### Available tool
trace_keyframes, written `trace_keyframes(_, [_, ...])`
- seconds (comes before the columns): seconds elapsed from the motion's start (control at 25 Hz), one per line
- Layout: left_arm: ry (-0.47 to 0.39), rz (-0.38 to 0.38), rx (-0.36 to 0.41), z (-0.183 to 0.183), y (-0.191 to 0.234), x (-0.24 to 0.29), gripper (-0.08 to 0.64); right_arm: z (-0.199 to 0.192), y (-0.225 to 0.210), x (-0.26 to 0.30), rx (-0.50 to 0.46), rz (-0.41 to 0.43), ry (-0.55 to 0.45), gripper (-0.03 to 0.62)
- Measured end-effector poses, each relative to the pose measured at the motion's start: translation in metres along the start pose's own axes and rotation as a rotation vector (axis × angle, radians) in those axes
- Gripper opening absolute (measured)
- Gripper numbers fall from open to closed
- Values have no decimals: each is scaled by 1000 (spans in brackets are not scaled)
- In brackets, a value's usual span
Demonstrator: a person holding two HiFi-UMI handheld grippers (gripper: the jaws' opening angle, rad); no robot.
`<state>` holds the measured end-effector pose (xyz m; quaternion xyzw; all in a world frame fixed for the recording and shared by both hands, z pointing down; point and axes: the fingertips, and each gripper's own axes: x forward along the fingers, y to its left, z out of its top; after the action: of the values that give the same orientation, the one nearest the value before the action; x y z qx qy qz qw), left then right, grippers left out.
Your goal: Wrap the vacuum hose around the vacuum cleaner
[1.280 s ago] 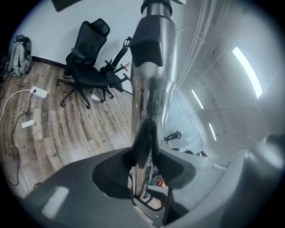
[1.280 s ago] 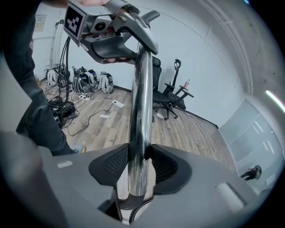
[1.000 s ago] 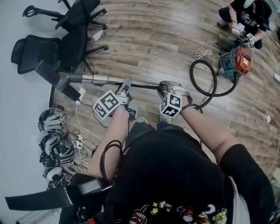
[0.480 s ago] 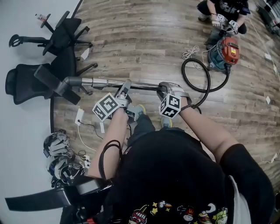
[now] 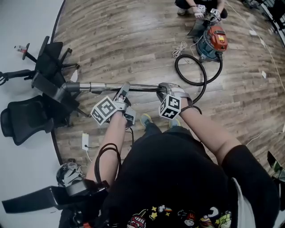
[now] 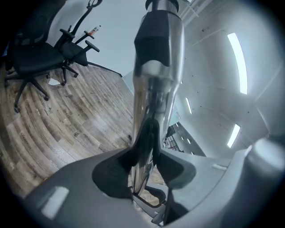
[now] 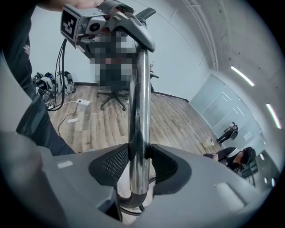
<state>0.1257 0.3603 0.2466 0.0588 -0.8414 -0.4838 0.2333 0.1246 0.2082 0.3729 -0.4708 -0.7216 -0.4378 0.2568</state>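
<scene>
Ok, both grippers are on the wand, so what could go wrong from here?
The floor head looks close to an office chair; swinging the metal wand could hit it.
The hose lies looped by the vacuum cleaner where a person crouches; a tug might drag it toward them.
The left gripper and right gripper clamp smooth metal, which might slip.
</scene>
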Motion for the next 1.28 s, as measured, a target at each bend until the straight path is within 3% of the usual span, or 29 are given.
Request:
trace_keyframes(0.28, [71,-54,35,25,4,8,167,20,-5,10,66,-62,26,187])
trace_keyframes(0.64, [101,-57,39,47,7,28,167,30,-24,26,92,-83,35,189])
trace_keyframes(0.92, [129,-64,72,60,-1,61,167,27,-49,41,131,-86,28,189])
trace_keyframes(1.28, [197,-74,105,69,-31,143,167,-1,-114,64,192,-66,16,189])
